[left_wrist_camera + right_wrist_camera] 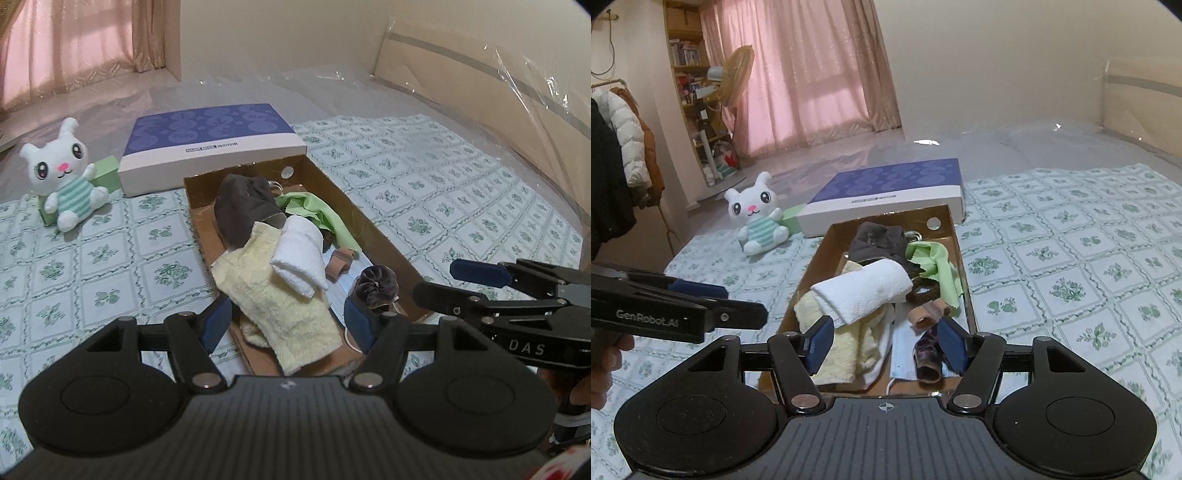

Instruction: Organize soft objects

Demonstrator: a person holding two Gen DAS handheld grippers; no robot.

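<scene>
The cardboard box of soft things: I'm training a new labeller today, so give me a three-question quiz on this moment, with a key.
1. True or false: the plush rabbit lies inside the cardboard box.
2. Which item lies on top of the yellow towel?
A. the purple-lidded box
B. the rolled white towel
C. the green cloth
3. Fill in: the left gripper and the right gripper both have their jaws ____, with nothing held.

Key: 1 false, it sits on the bedspread outside the box; 2 B; 3 open.
</scene>
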